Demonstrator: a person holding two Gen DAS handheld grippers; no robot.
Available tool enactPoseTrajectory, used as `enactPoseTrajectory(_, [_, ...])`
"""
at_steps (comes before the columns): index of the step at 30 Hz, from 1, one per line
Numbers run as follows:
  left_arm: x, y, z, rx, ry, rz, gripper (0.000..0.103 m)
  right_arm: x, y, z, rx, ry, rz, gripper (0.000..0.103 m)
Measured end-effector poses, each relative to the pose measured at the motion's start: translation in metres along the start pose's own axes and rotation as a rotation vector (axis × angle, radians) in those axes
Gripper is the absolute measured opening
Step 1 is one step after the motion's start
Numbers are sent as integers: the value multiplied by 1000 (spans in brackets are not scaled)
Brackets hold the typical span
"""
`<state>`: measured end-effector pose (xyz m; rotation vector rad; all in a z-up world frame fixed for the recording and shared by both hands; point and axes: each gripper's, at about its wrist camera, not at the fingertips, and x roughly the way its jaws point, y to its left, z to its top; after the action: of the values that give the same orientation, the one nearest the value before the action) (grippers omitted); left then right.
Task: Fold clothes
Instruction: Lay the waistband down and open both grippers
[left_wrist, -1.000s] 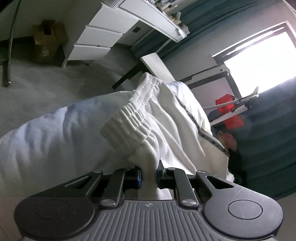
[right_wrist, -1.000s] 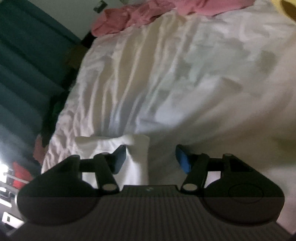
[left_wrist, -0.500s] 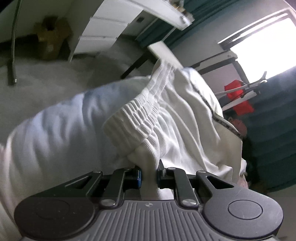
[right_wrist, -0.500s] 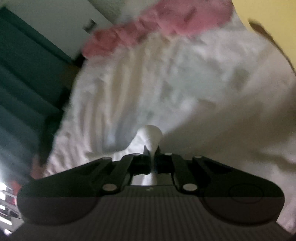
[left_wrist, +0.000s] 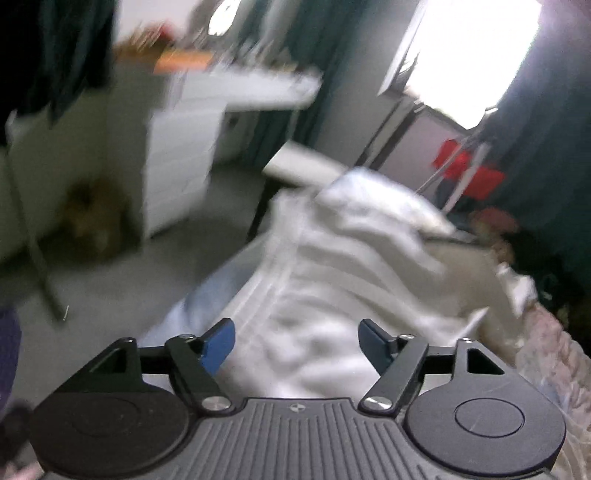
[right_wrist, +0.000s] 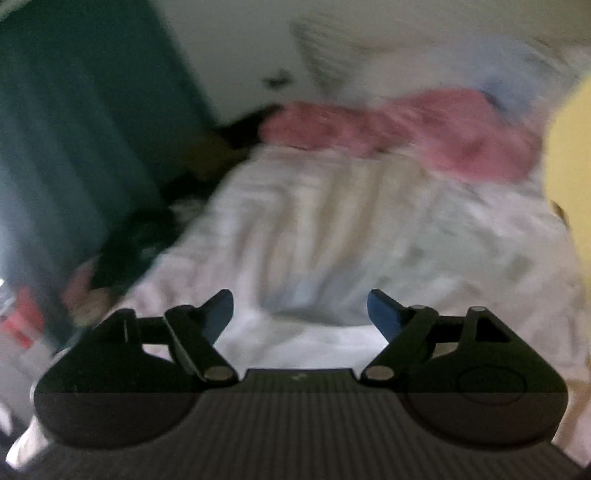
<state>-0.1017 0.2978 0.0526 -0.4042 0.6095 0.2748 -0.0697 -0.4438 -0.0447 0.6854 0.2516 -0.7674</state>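
White garment (left_wrist: 354, 266) lies bunched on the bed (right_wrist: 369, 229), ahead of and below both claws, apparently dropped there to settle a fold. Left gripper (left_wrist: 296, 341): jaws opening, spread wide, nothing pinched, cloth only behind the gap. Right gripper (right_wrist: 300, 310): jaws opening too, empty, over white fabric. Pink clothes (right_wrist: 399, 129) wait at the bed's far end. Frames blurred.

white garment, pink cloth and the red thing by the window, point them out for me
white garment (left_wrist: 332, 266), left wrist view, on its ribbed folds
pink cloth (right_wrist: 399, 125), right wrist view, on its middle
red thing (left_wrist: 469, 173), left wrist view, on its body
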Motion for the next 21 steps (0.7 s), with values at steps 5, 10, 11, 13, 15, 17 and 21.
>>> enactPoseTrajectory(5, [30,-113,17,164,-72,-168,82,-33,60,-36,-71,125,273,82])
enactPoseTrajectory(10, [103,-248,7,279,-5,-328,82,-37,93,-67,-219,198,321,82])
enactPoseTrajectory(11, [119,-273,2,307,1,-352,82,-34,95,-71,-232,208,320,82])
enactPoseTrajectory(13, [153,-324,-10,361,7,-377,82,-27,96,-77,-224,225,327,82])
enactPoseTrajectory(15, [187,-371,-28,411,0,-383,82,-21,94,-84,-184,243,340,82])
enactPoseTrajectory(17, [224,-418,-42,473,-25,-392,82,-14,93,-92,-151,255,351,82])
enactPoseTrajectory(21, [292,-493,-64,565,-63,-355,82,8,92,-106,-158,244,352,82])
